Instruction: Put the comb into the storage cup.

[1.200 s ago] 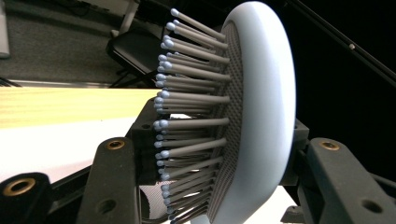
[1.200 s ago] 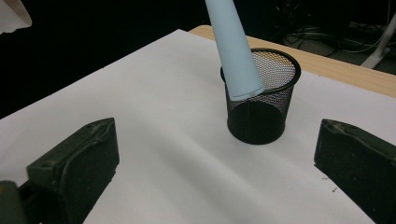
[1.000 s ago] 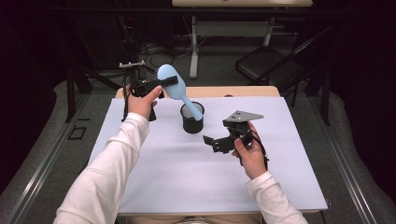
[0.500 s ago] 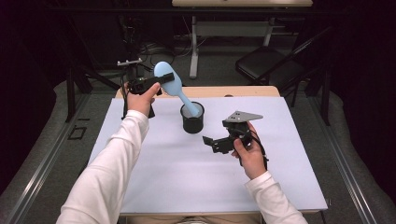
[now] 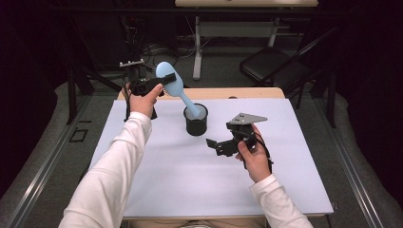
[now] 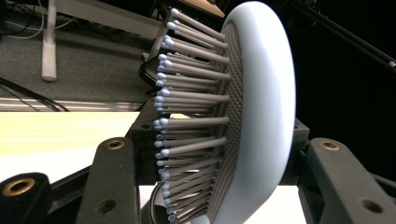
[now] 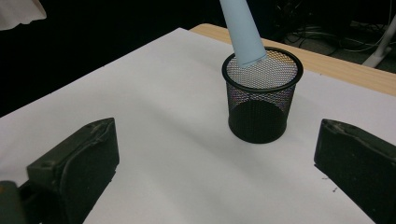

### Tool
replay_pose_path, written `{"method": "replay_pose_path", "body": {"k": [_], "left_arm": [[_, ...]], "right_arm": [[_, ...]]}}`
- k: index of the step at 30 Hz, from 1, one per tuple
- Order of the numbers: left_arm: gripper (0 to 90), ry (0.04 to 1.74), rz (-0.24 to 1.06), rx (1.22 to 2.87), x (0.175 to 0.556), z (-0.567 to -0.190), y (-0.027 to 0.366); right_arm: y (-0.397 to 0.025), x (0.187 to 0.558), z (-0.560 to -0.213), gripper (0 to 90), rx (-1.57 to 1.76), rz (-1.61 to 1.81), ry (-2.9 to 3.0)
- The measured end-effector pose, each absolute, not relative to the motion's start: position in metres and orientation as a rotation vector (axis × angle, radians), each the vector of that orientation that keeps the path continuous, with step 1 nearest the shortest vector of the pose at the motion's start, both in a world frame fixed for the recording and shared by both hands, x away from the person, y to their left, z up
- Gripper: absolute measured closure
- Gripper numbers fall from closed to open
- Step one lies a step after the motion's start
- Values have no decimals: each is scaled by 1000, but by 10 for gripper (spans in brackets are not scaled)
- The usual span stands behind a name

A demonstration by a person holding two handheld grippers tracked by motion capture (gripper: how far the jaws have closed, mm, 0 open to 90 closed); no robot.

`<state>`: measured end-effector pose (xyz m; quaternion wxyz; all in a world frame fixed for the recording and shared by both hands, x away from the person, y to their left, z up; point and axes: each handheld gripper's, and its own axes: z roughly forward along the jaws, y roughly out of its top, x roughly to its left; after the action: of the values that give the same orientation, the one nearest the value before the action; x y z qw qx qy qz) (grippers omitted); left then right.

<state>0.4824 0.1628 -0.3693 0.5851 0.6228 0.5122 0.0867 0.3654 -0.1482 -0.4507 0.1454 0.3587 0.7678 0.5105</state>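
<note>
The left gripper (image 5: pixel 164 83) is clamped on the head of the light blue plastic hairbrush (image 5: pixel 172 85), which leans toward 10 o'clock. Its handle tip is already just inside the rim of the black wire-mesh cup (image 5: pixel 196 120). Lowering and releasing remain. The right gripper (image 5: pixel 216 144) waits near the cup at 4 o'clock, jaws apart and empty.

Pale blue hairbrush (image 5: pixel 172 84): oval head up, grey bristles, tilted, handle tip just inside rim of black mesh cup (image 5: pixel 196 124), which stands upright on white sheet
</note>
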Motion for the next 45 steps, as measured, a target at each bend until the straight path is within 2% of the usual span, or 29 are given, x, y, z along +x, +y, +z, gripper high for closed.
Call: {"method": "replay_pose_path", "body": {"k": [45], "left_arm": [[490, 1164, 316, 1508, 487, -374, 149]], "right_arm": [[-148, 365, -450, 0, 1035, 1477, 2210]]}}
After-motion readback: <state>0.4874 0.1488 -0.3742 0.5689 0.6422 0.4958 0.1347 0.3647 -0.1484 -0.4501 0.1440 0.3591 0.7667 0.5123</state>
